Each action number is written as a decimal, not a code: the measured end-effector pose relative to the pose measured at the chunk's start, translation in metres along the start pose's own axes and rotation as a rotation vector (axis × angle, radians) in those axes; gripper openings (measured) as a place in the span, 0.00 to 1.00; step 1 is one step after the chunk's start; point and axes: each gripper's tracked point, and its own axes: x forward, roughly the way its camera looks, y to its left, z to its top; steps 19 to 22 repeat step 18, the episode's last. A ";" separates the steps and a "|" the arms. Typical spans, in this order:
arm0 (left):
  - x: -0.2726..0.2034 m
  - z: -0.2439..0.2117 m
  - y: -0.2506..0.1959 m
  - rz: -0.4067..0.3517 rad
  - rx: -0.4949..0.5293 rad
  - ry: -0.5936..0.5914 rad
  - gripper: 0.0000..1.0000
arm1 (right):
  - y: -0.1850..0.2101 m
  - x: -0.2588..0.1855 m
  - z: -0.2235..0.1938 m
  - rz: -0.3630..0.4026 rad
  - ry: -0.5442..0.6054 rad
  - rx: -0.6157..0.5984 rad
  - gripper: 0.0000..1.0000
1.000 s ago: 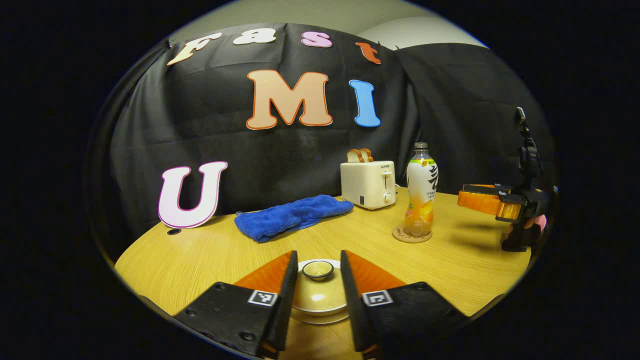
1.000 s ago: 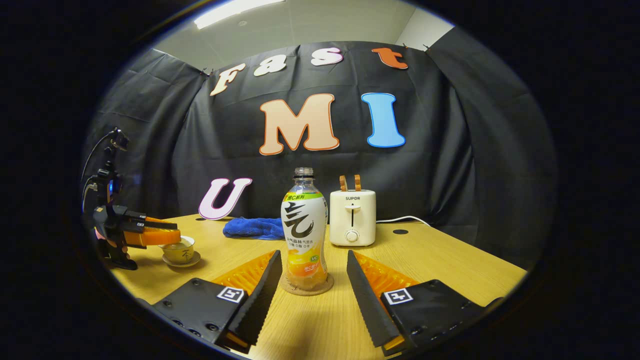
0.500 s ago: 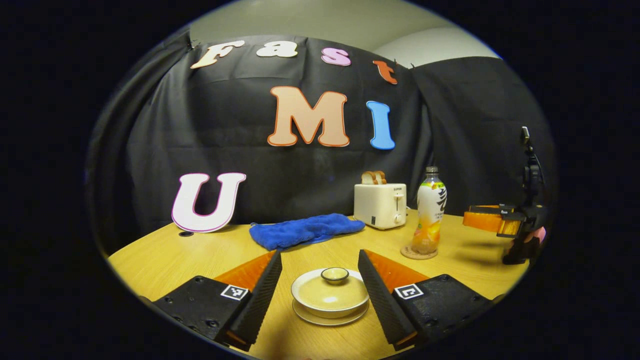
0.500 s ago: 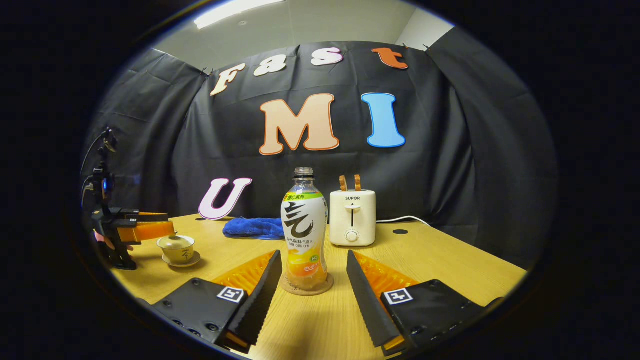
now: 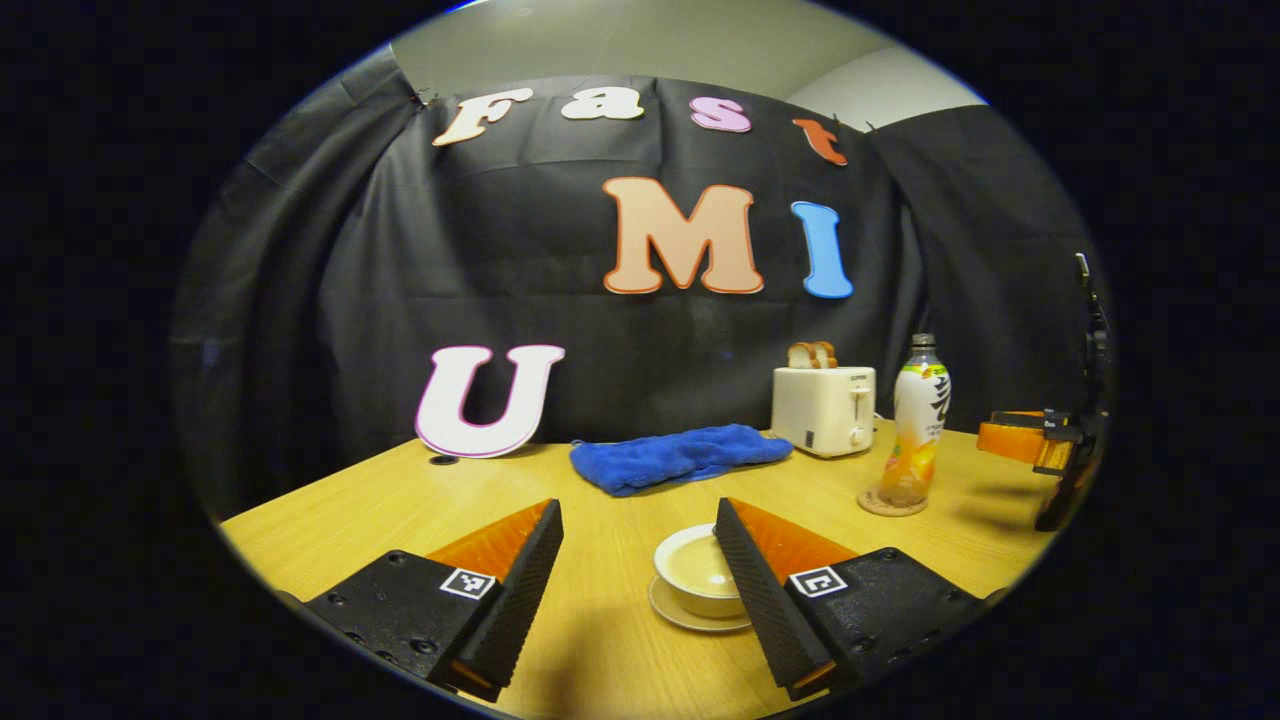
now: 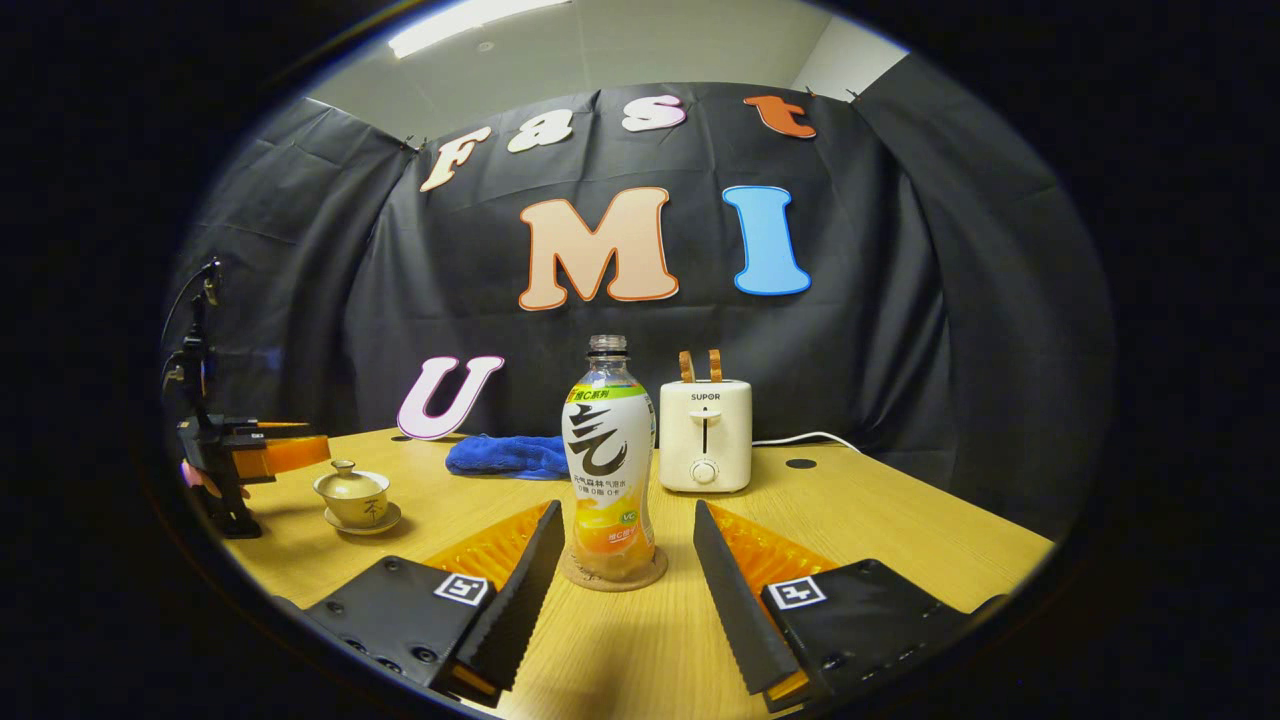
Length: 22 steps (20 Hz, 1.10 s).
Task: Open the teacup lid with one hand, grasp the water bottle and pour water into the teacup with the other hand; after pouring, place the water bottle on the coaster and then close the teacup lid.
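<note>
The cream teacup (image 6: 352, 494) sits on its saucer at the left of the table with its lid on. In the left gripper view the teacup (image 5: 690, 572) is low and right of centre, partly behind one finger. My left gripper (image 5: 637, 510) is open and holds nothing; the left gripper (image 6: 262, 455) hangs just left of the cup, apart from it. The bottle (image 6: 608, 460) of orange drink stands upright on a round coaster (image 6: 612, 578). My right gripper (image 6: 625, 512) is open, its fingertips either side of the bottle's base without touching. The bottle (image 5: 918, 422) also stands far right.
A wooden table (image 6: 900, 540) carries a cream toaster (image 6: 704, 435) with toast behind the bottle and a blue cloth (image 6: 508, 455) at the back. A blue cloth (image 5: 680, 456) and toaster (image 5: 824, 410) lie beyond the cup. The right gripper (image 5: 1030, 442) sits at the far right.
My left gripper, which was narrowed around the teacup lid, has spread wide and drawn back and to the left, leaving the lid on the cup. The right gripper and bottle have not moved.
</note>
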 end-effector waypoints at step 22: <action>-0.035 -0.001 0.062 0.379 0.013 0.007 0.88 | -0.034 -0.002 0.001 -0.188 -0.008 -0.007 0.85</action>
